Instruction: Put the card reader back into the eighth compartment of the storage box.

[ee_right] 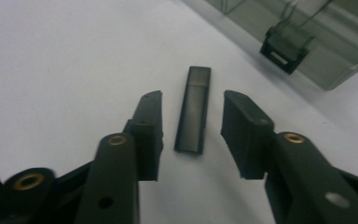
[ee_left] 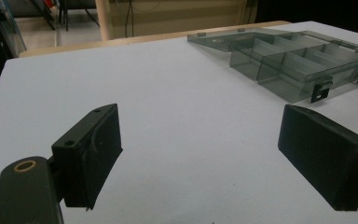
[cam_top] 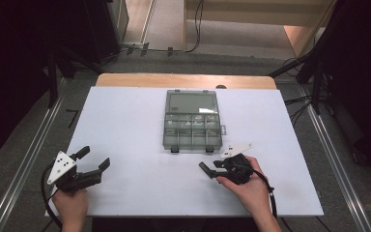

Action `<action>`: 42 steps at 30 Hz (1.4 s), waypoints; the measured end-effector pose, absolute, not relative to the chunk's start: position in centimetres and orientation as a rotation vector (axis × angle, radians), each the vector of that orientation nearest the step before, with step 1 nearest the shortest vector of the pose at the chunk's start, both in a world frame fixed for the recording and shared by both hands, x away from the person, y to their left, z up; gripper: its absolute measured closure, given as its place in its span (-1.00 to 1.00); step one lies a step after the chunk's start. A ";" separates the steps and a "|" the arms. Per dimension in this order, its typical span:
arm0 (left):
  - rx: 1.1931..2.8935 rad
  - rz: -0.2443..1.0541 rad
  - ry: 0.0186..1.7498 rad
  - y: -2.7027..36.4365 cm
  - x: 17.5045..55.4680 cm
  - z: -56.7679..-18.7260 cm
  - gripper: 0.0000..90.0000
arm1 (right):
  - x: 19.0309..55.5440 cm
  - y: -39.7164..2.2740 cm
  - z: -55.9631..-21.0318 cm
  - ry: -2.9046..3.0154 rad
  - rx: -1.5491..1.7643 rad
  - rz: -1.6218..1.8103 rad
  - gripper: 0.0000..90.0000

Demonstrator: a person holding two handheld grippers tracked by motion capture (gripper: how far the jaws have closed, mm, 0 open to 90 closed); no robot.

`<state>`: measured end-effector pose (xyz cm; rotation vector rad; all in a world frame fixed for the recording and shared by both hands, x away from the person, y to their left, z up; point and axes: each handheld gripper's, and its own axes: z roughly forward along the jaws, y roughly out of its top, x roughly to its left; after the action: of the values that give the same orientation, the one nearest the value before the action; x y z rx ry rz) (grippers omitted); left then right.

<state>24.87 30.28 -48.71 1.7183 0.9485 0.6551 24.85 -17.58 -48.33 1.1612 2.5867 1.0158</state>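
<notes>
A smoky clear plastic organizer box (cam_top: 192, 121) lies open in the middle of the white table (cam_top: 125, 125), its lid flat toward the far side and its divided compartments toward me. A short dark flat strip (ee_right: 193, 112), like a divider, rests on the table just in front of the box's latch (ee_right: 284, 44). My right gripper (ee_right: 193, 100) stands open around this strip, one jaw on each side and neither touching it. My left gripper (cam_top: 95, 158) is open wide over bare table at the near left, well away from the box (ee_left: 298, 60).
The table's near edge runs just behind both hands. A wooden strip (cam_top: 183, 79) borders the far edge. Metal rails and cables run along the floor on both sides.
</notes>
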 end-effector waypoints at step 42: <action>1.719 0.654 0.948 30.3 24.9 -48.7 -0.70 | 25.6 -17.5 -48.7 2.555 1.225 0.960 0.58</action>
<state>24.92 30.25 -48.72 1.7193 0.9480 0.6540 25.62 -17.55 -48.66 1.2251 2.5554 0.9599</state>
